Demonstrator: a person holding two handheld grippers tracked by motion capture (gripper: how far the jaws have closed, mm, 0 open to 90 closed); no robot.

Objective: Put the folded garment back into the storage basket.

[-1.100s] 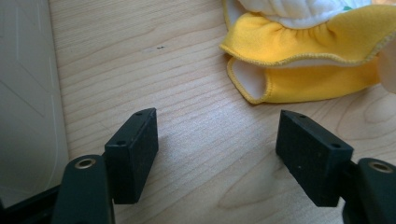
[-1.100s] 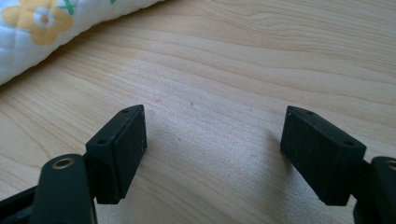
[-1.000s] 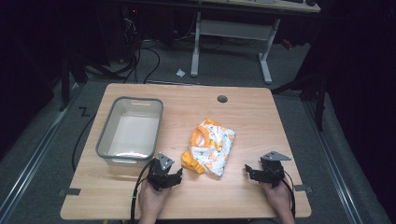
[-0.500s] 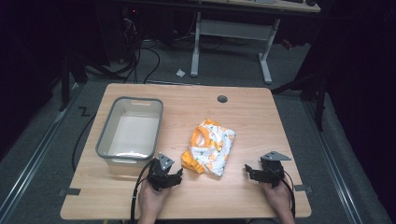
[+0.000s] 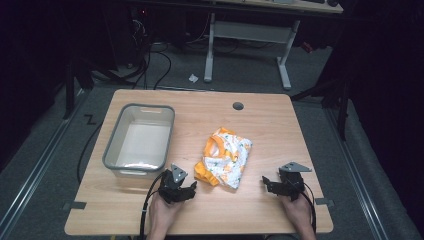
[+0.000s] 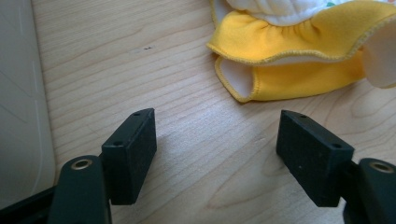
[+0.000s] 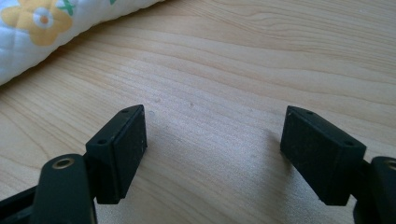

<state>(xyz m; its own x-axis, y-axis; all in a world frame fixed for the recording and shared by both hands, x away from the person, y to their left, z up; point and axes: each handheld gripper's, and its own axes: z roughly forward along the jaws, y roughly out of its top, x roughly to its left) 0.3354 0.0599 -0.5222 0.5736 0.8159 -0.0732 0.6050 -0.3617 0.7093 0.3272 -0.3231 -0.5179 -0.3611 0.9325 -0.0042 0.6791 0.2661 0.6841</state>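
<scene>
From the high view I have the folded garment (image 5: pixel 225 159), white with orange flowers and a yellow trim, lying on the bench (image 5: pixel 260 125) just right of the grey bin (image 5: pixel 141 137). My left gripper (image 5: pixel 186 188) rests near the garment's lower left corner, and my right gripper (image 5: pixel 268 184) sits apart from its right edge. I judge both are parked low at the near edge so they can come in on the cloth from either side.

In the left gripper view, the jaws stand wide with bare wood between them; they have just been opening a little further, and they hold nothing. The yellow trim (image 6: pixel 289 60) lies just ahead and to the right, with the bin wall (image 6: pixel 18 93) at the left. That hem is doubled over, which looks to me like the easiest place to pinch.

In the right gripper view, the jaws are also spread wide and empty over bare bench, with the quilted flowered edge (image 7: pixel 51 32) up at the left, not touching.
</scene>
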